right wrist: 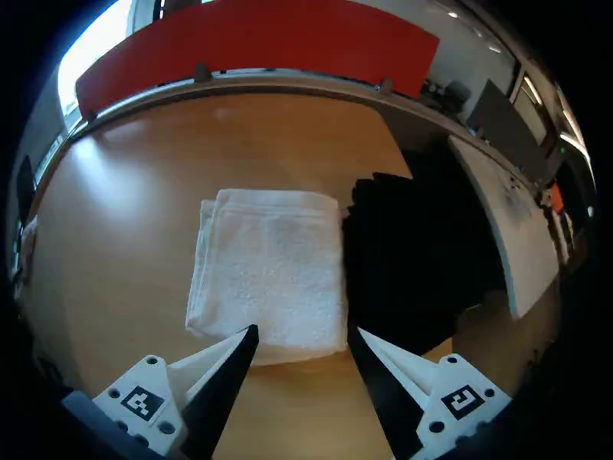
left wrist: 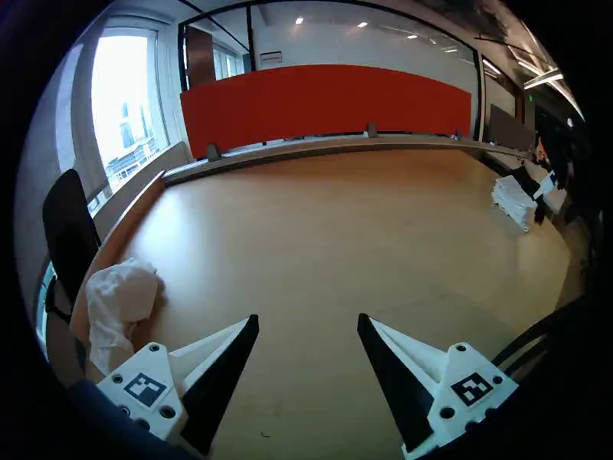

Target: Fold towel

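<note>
A broad wooden worktop [left wrist: 322,230] stretches across an office room, backed along its far edge by a long red divider panel [left wrist: 329,103], with a bright window [left wrist: 126,115] to one side. In the right gripper view, a dark, near-black pile of fabric [right wrist: 414,261] sits on the wood, and just beside it, edges touching or nearly so, lies the white towel [right wrist: 272,268], folded into a neat rectangle with layered edges showing along its far and left sides. In the left gripper view, a black chair [left wrist: 69,230] stands at the worktop's edge near the window. A crumpled white cloth [left wrist: 119,303] slumps over that same edge close to the chair, and a small stack of white cloths [left wrist: 515,201] rests well apart at the opposite side, with dark items next to it. The left claw [left wrist: 307,320] hangs above bare wood with its two fingers spread wide, gripping nothing. The right claw [right wrist: 303,331] is likewise wide open and empty, its fingers framing the towel's near edge; whether the tips touch the terry cannot be told from here.
</note>
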Available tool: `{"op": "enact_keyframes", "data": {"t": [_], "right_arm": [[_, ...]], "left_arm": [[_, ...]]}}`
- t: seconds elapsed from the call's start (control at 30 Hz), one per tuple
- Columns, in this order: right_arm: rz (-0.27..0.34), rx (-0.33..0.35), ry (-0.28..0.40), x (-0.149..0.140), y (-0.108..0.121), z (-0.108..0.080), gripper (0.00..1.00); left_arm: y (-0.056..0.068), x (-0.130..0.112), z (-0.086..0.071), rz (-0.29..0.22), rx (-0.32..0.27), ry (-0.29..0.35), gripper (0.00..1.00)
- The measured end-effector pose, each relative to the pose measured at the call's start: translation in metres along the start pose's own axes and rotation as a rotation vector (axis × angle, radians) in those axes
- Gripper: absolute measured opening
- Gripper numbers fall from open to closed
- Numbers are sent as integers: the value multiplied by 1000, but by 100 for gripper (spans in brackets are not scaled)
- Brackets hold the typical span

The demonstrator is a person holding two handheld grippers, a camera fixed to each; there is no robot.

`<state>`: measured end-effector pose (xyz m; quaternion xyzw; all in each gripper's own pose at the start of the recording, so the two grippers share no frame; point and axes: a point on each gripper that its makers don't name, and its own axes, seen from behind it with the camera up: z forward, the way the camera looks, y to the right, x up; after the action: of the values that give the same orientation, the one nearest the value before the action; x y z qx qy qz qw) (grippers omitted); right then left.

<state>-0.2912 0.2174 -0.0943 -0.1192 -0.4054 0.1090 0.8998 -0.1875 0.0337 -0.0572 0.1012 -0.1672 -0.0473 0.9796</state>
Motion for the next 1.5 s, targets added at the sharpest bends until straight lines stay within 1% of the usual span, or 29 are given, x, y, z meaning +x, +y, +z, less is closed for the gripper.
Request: {"op": "enact_keyframes", "data": {"t": [0.2,0.5,0.8,1.0,1.2,1.3,1.5], "right_arm": [[71,-21,97,21,-5,-6,89],[94,-71,239,46,-7,-13,90],[115,-121,383,71,-6,-28,89],[158,-158,478,89,-1,-37,89],[203,-169,569,105,1,-50,89],[209,-168,605,112,0,-57,89],[187,-160,656,122,-9,-65,89]], "left_arm": [[0,0,-1,-15,1,3,96],[0,-1,-3,-25,4,1,96],[-2,-2,-4,-42,10,2,96],[-3,-1,-4,-49,10,4,96],[-4,0,-4,-54,11,5,96],[-3,-1,-4,-57,10,5,96],[-3,-1,-4,-61,10,5,96]]}}
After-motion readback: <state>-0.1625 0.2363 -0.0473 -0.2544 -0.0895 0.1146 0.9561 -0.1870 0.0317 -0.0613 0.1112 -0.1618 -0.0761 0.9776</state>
